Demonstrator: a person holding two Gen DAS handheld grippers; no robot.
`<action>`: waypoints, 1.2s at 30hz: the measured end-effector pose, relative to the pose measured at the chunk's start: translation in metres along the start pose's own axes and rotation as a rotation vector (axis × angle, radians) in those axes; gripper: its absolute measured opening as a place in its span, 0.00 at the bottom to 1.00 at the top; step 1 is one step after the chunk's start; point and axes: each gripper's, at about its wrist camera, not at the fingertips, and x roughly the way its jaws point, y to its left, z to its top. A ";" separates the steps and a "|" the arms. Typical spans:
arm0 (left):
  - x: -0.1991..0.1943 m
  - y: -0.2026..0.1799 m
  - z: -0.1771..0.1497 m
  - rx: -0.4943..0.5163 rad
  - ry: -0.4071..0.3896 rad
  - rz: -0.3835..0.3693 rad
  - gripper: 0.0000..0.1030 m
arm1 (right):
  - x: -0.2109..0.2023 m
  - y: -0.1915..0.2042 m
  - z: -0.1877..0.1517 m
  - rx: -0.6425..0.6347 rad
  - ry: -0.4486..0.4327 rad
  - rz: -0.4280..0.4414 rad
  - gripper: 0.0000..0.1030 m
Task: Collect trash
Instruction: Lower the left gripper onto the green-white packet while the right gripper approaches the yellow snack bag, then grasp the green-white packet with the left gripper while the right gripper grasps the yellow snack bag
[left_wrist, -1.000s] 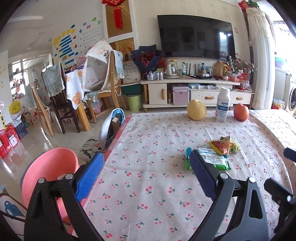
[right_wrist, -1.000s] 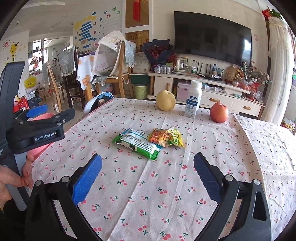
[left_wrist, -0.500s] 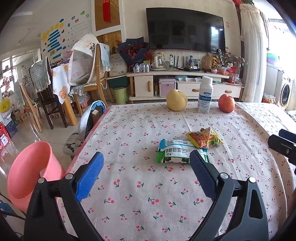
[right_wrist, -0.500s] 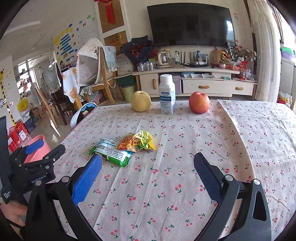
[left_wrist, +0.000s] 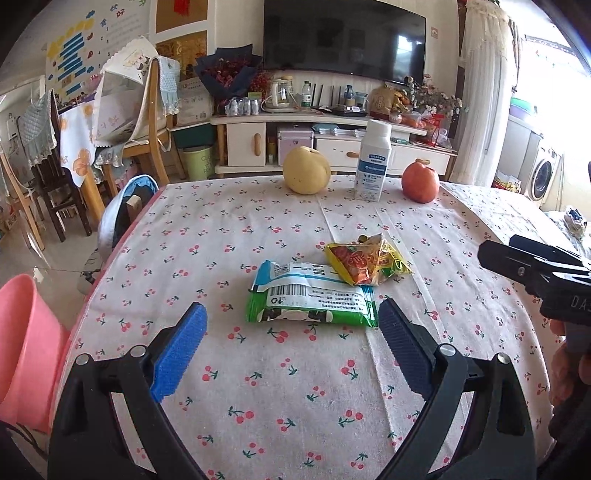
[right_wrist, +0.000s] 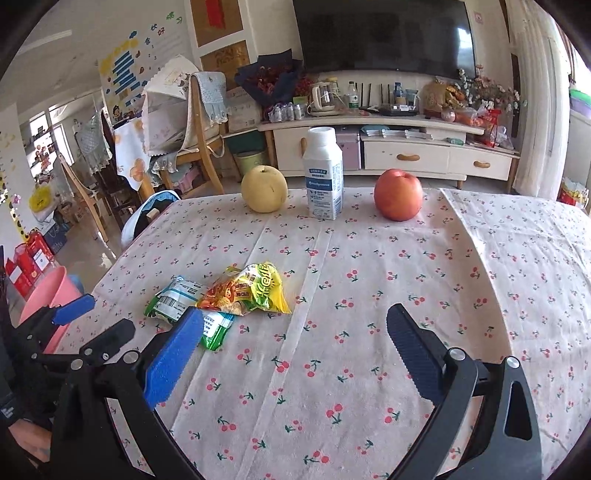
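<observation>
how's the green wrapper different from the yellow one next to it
The green wrapper lies flat and long, with a white printed panel and a barcode facing up; the yellow wrapper is crumpled and puffed, with orange and red print. The green one lies nearer the open left claw, the yellow one farther back, its edge overlapping the green. Both are snack packets lying on the cherry tablecloth, and neither is held.

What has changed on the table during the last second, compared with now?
Both open grippers came closer to the wrappers. The left gripper swung in from the table's left edge and now faces the green wrapper. The right gripper advanced too. Nothing was grasped. Green wrapper, yellow-orange wrapper, pear, bottle and apple stayed in place.
</observation>
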 end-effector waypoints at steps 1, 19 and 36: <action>0.006 -0.003 0.001 0.011 0.011 -0.005 0.91 | 0.006 -0.001 0.002 0.004 0.010 0.014 0.95; 0.083 0.011 0.012 -0.066 0.186 -0.086 0.91 | 0.106 0.019 0.028 -0.058 0.157 0.187 0.95; 0.101 -0.011 0.010 0.015 0.236 -0.068 0.96 | 0.128 0.023 0.025 -0.071 0.202 0.240 0.70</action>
